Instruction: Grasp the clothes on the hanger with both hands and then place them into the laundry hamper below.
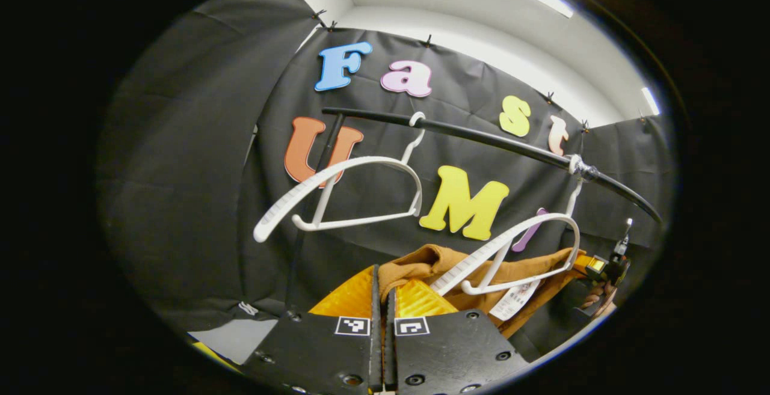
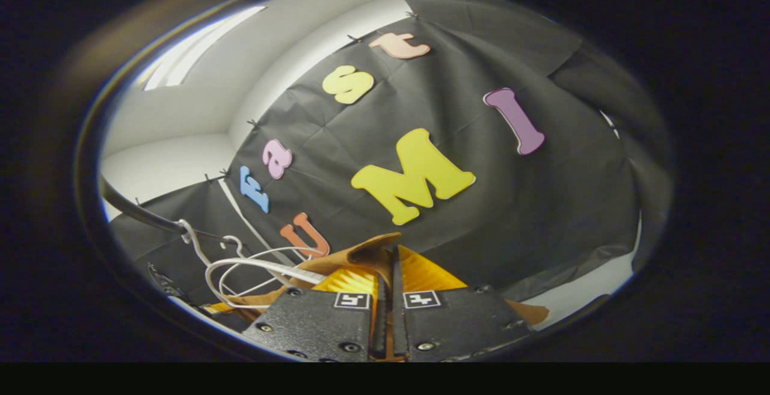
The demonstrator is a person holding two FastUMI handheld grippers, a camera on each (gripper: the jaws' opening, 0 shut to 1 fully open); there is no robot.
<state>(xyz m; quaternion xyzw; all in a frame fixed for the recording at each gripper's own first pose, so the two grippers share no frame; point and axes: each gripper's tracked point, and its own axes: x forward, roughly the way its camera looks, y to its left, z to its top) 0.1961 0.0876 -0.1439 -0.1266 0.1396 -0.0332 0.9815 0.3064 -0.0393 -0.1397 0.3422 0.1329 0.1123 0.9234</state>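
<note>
A brown garment point(image 1: 433, 263) hangs on a white hanger point(image 1: 529, 244) under the black rail point(image 1: 481, 136). In the left gripper view my left gripper point(image 1: 382, 284) is shut on the garment's near end, with fabric bunched at the fingertips. Farther off, my right gripper point(image 1: 588, 264), held by a hand point(image 1: 598, 299), grips the garment's other end. In the right gripper view my right gripper point(image 2: 391, 263) is shut on a fold of the brown garment point(image 2: 355, 257), and the white hanger point(image 2: 252, 266) lies to its left.
An empty white hanger point(image 1: 361, 196) hangs on the rail to the left of the loaded one. The rail point(image 2: 138, 214) runs off to the left in the right gripper view. A white tag point(image 1: 511, 302) dangles from the garment. Black cloth walls stand close behind.
</note>
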